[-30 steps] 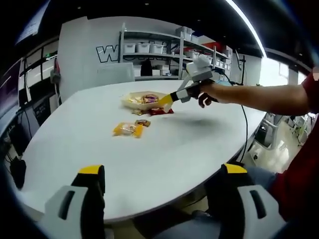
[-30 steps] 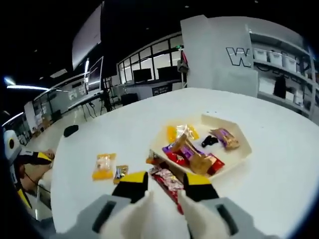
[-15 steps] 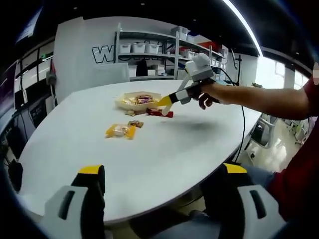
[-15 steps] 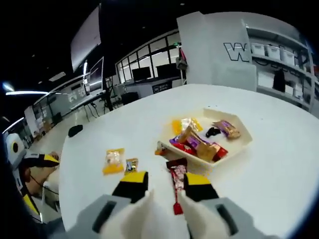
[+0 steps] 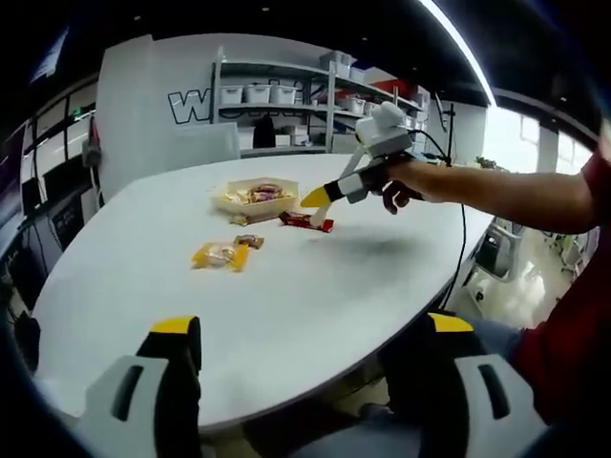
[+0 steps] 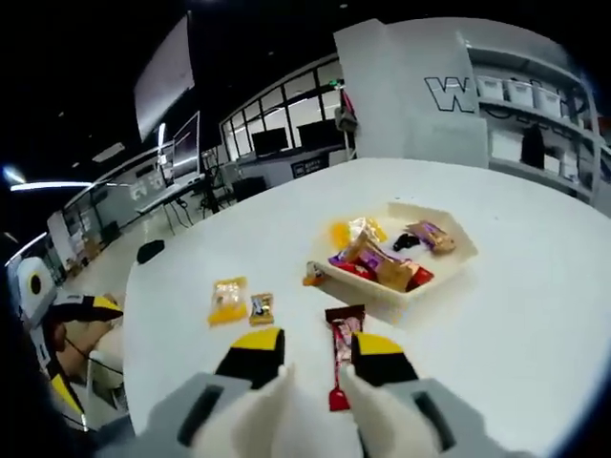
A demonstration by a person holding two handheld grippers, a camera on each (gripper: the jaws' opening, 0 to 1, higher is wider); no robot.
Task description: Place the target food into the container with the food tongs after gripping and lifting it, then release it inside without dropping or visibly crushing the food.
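Note:
A red snack packet (image 6: 342, 348) (image 5: 307, 222) hangs low over the white table, a little apart from the cream tray (image 6: 401, 296) (image 5: 250, 206) that holds several wrapped snacks. My right gripper (image 6: 315, 351) (image 5: 315, 197) has its yellow-tipped jaws drawn close together on the packet's near end, with white pieces between them. Reaching in from the right in the left gripper view, a bare forearm (image 5: 496, 191) holds it. My left gripper (image 5: 313, 329) is wide open at the table's near edge with nothing between its jaws.
A yellow packet (image 6: 227, 299) (image 5: 218, 254) and a small brown one (image 6: 261, 307) (image 5: 248, 240) lie left of the tray. An orange packet (image 6: 313, 277) rests against the tray's corner. A black object (image 6: 150, 250) sits far off. Shelving (image 5: 286, 95) stands behind the table.
The red packet has come away from the tray's side together with my right gripper, which has risen slightly. Both views have shifted a little. My left gripper stays open.

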